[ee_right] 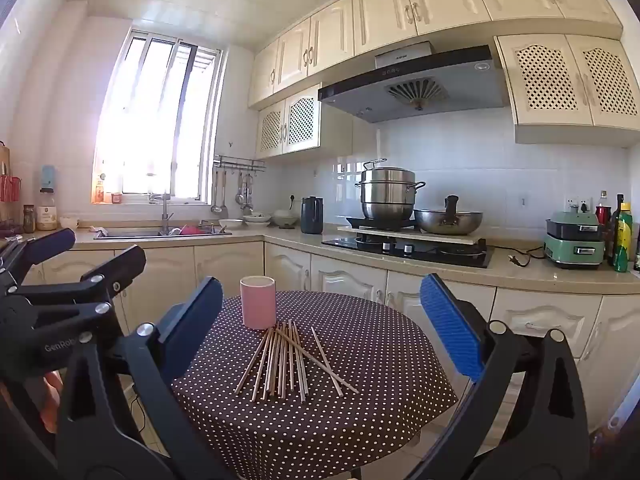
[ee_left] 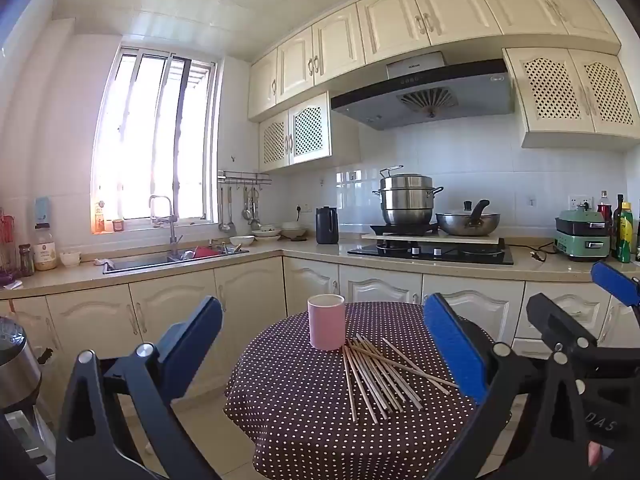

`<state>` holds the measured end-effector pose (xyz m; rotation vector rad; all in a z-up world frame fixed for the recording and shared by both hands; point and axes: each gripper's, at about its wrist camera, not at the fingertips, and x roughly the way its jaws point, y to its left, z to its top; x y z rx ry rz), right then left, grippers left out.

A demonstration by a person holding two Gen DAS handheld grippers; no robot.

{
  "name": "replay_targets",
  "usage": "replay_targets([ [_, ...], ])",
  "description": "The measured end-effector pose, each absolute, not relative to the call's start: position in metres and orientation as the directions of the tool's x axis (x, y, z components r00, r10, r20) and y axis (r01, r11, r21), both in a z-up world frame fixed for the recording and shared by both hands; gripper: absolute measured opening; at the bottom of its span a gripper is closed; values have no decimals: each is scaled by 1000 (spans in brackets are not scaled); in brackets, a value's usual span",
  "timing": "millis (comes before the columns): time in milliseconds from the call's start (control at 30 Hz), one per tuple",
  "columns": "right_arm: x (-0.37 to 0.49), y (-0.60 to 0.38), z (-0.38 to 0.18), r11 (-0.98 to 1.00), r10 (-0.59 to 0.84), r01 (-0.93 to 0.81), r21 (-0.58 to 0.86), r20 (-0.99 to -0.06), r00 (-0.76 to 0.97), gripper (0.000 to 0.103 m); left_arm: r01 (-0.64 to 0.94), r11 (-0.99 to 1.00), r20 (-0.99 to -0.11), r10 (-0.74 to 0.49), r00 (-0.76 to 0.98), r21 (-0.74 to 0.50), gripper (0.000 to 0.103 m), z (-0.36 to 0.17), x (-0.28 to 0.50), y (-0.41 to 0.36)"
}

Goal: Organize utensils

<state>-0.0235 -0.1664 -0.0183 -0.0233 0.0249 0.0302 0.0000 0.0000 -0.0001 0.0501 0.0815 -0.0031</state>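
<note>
Chopsticks (ee_right: 286,360) — a loose fan of thin, pale wooden sticks — lay on the round table draped in a brown cloth with white polka dots (ee_right: 360,420), their far tips crowded just beside the foot of the pink cylindrical cup (ee_right: 258,302) and their near ends splayed toward the cameras. That was the relation the next move seemed to hinge on: most of the sticks ran lengthwise away from the grippers, roughly in line with the direction the fingers pointed, with one or two crossing the pile on a diagonal toward the right.

Both tools were held level, short of the table edge, and neither had anything between its pads. The left gripper (ee_left: 324,354) stood spread as wide as it appeared to go, framing the cup and the pile; in its view the chopsticks (ee_left: 380,376) sat right of centre, nearer its right-hand blue pad. The right gripper (ee_right: 320,334) was likewise fully spread and empty, and in its view the pile lay almost dead centre between the fingers, with the cup up and to the left.

Judged from that, the right hand looked better lined up with the pile, while the left was closer in line with the cup. Because the sticks lay along the fingers rather than across them, a wrist turn — or an approach from above — would probably be needed before the pads could close across a stick's width.
</note>
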Motion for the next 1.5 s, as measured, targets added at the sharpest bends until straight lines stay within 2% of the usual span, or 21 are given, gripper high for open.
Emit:
replay_targets([
  [1500,-22,-160,-28,999,34,-35,-8,-33,999,97,-4,999,-64,7,998,49,99,5,-4,1],
])
